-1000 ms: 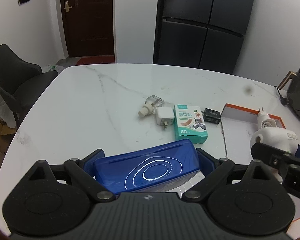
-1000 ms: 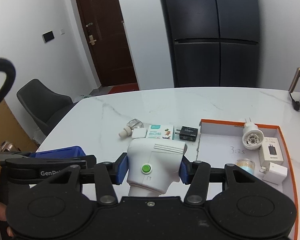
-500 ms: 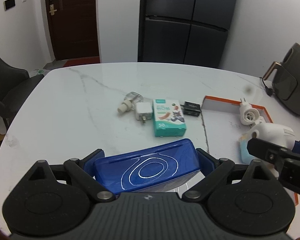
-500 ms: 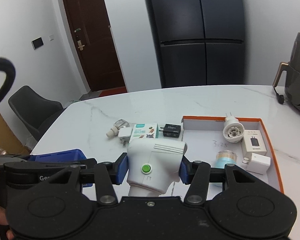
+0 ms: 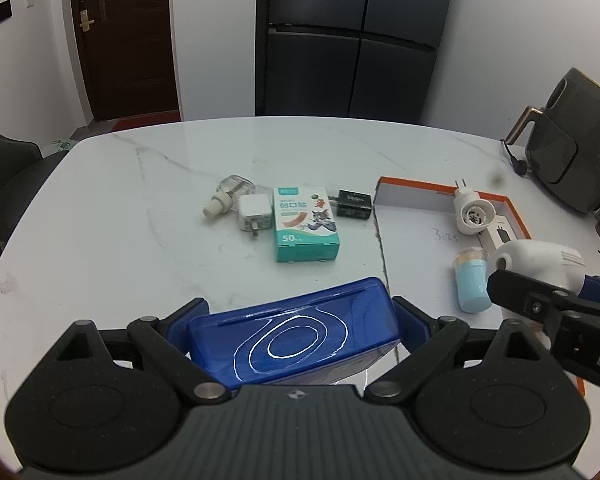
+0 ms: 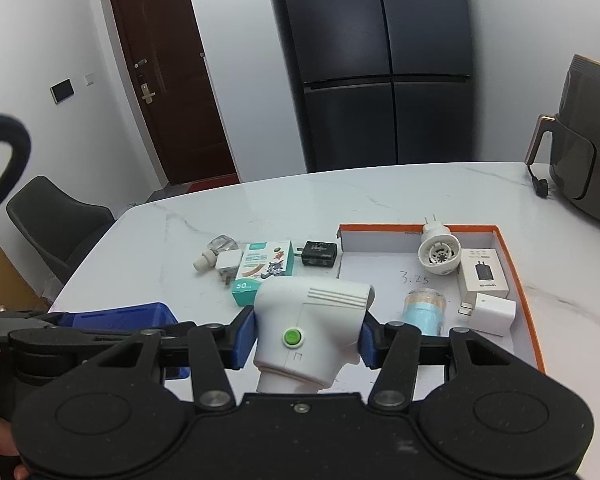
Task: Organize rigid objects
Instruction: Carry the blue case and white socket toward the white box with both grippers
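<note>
My left gripper [image 5: 300, 320] is shut on a blue plastic box [image 5: 296, 340] and holds it above the table's near edge; the box also shows in the right wrist view [image 6: 112, 314]. My right gripper [image 6: 306, 332] is shut on a white device with a green button [image 6: 308, 320], seen also in the left wrist view [image 5: 540, 262], over the near left part of the orange-rimmed tray [image 6: 516, 276]. On the table lie a green plaster box [image 5: 304, 224], a white charger [image 5: 254, 212], a black charger [image 5: 354, 204] and a clear bottle [image 5: 230, 196].
The tray [image 5: 416, 186] holds a white plug socket [image 6: 438, 252], a white charger box [image 6: 482, 274], a white cube charger [image 6: 490, 312] and a light blue jar [image 6: 422, 312]. A dark air fryer [image 5: 572, 140] stands at the far right. A grey chair [image 6: 56, 224] is at the left.
Both grippers have shifted to the right with their loads; the tray and table items now sit further left in both views. Both grips are unchanged.
</note>
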`<state>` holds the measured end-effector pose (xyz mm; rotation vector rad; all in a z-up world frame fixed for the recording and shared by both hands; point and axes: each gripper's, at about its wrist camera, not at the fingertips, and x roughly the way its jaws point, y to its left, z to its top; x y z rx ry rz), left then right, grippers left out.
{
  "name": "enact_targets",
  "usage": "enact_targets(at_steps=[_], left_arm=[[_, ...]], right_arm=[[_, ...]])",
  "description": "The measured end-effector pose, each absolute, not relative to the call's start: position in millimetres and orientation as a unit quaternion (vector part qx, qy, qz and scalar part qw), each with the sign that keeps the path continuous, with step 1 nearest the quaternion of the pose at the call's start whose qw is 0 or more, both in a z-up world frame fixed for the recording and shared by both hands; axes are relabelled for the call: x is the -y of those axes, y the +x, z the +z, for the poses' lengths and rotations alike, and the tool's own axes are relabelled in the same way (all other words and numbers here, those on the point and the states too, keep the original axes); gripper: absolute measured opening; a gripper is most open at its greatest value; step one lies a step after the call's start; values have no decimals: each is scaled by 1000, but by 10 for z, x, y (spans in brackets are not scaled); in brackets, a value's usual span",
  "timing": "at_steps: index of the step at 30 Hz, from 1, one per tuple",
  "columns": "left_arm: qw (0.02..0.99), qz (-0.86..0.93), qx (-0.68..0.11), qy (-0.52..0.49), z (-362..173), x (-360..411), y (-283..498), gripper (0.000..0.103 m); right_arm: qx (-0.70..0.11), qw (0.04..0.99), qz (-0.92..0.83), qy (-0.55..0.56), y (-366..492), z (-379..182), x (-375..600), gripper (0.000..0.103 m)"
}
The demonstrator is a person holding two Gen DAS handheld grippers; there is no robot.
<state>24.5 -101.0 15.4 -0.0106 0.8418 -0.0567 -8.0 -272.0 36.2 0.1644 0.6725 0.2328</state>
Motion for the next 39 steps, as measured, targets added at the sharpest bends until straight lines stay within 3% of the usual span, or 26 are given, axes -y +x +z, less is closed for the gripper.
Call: enact_targets(at_steps=[39], left_arm=[[903,-83,-420,22,66,1574,210,98]], right_arm=[[-330,935,69,105,-263,339,3214,62]])
